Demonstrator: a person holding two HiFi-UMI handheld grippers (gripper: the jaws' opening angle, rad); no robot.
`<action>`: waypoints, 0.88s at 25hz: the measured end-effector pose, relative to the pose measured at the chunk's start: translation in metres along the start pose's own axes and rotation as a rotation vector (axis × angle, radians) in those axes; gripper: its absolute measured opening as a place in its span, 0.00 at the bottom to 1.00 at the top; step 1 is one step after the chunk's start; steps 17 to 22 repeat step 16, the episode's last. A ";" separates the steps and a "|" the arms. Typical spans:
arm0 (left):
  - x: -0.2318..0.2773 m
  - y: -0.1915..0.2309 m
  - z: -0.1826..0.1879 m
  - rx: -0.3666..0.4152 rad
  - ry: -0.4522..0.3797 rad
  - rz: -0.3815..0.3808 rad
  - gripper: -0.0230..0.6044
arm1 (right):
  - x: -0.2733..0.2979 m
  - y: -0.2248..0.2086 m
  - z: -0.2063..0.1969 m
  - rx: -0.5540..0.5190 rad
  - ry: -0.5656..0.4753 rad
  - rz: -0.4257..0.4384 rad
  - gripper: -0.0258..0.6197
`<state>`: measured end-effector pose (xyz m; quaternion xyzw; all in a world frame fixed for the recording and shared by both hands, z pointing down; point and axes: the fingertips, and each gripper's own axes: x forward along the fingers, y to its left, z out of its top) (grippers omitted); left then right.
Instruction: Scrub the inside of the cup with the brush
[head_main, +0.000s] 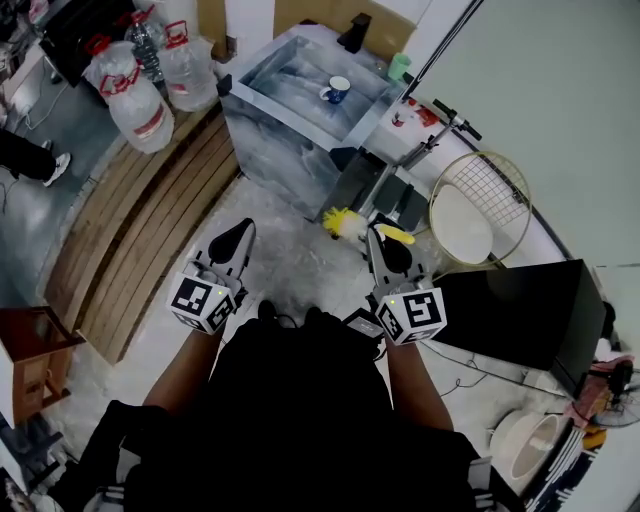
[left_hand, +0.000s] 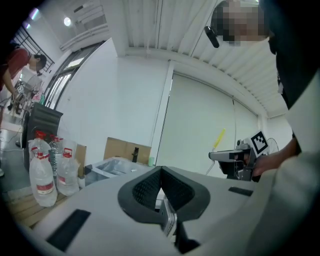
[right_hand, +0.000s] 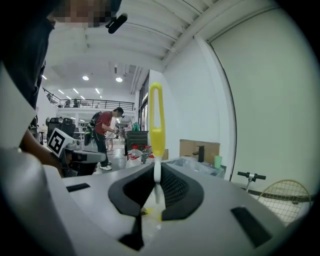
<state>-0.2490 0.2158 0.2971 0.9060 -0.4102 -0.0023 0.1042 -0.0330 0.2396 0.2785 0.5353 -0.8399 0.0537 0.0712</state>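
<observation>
Both grippers held up off the floor, well short of the steel basin; brush in the right one.

Right gripper: jaws pinched on the white stem of the brush, yellow handle sticking out past the tips. Left gripper: jaws pressed together, nothing between them. Cup, blue and white, stands upright in the basin toward its right edge, well apart from both grippers. Water jugs stand left of the basin.
</observation>
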 end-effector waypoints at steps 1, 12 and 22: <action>0.000 -0.004 0.003 0.008 -0.007 0.001 0.06 | -0.001 -0.001 0.002 0.002 -0.006 0.003 0.10; 0.019 -0.053 0.021 0.063 -0.030 -0.016 0.06 | -0.029 -0.037 0.005 0.007 -0.049 -0.001 0.10; 0.026 -0.065 0.013 0.069 -0.013 -0.023 0.06 | -0.041 -0.043 -0.005 0.018 -0.042 0.001 0.10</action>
